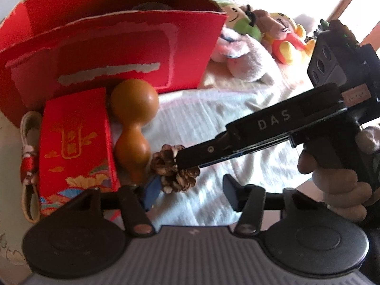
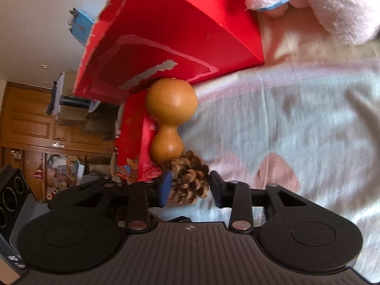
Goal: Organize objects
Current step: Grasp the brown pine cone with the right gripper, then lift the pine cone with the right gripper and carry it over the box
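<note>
Where daylight falls, a pale blanket (image 2: pixel 296 123); beyond, wooden cupboards (image 2: pixel 28 118).

Glossy, smooth gourd (image 1: pixel 134 128); rough, woody pine cone (image 2: pixel 188 181); matt red cardboard box (image 1: pixel 114 47) with torn paper edges; soft woven cloth (image 2: pixel 296 123); fluffy plush toy (image 1: pixel 244 59); matt black plastic right gripper (image 2: pixel 190 185)

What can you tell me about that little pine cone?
The pine cone is small and brown, with open woody scales tipped pale, and looks dry. It lies on the white cloth, right at the narrow end of the orange gourd. The right claw has it between its fingers, the blue pad against its side; whether the other finger presses too is unclear.
</note>
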A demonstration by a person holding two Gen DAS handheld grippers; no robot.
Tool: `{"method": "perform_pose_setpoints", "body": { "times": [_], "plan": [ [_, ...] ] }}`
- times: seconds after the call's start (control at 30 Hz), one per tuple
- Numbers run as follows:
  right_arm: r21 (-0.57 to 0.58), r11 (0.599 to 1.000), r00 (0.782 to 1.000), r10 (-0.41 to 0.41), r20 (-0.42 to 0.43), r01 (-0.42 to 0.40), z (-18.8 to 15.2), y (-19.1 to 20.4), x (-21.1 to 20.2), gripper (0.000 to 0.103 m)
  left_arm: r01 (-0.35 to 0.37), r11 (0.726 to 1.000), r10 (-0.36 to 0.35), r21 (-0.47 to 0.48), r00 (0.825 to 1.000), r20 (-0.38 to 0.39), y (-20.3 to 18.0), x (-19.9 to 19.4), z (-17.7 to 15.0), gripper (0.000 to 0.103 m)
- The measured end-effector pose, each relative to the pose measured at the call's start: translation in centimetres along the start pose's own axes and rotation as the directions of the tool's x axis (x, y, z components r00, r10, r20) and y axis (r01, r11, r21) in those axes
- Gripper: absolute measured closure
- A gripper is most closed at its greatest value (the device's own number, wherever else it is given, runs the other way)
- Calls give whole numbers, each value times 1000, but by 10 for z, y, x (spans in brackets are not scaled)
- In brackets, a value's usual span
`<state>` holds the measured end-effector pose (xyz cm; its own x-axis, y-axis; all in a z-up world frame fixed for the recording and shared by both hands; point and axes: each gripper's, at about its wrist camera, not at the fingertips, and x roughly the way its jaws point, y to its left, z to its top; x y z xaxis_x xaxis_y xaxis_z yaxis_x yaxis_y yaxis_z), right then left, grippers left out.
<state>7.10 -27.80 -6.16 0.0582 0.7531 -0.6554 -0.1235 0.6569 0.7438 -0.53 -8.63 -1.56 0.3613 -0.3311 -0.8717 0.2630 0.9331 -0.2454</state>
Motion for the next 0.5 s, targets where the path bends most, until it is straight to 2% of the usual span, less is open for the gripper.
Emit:
{"method": "perform_pose_setpoints", "body": {
  "times": [0.2,0.3,0.5],
  "plan": [
    [5,1000,999,-19,32,19,-5,-2,-7,71,7,999,-7,31,1000,5,-6,6,3,50],
    [-16,999,997,-47,62,48,-6,0,-12,71,-18,1000,18,24,1000,1,-4,11,4,45],
    [21,999,995,-51,85,50,-7,-6,-14,70,6,1000,-7,22,1000,5,-2,20,12,45]
  ]
}}
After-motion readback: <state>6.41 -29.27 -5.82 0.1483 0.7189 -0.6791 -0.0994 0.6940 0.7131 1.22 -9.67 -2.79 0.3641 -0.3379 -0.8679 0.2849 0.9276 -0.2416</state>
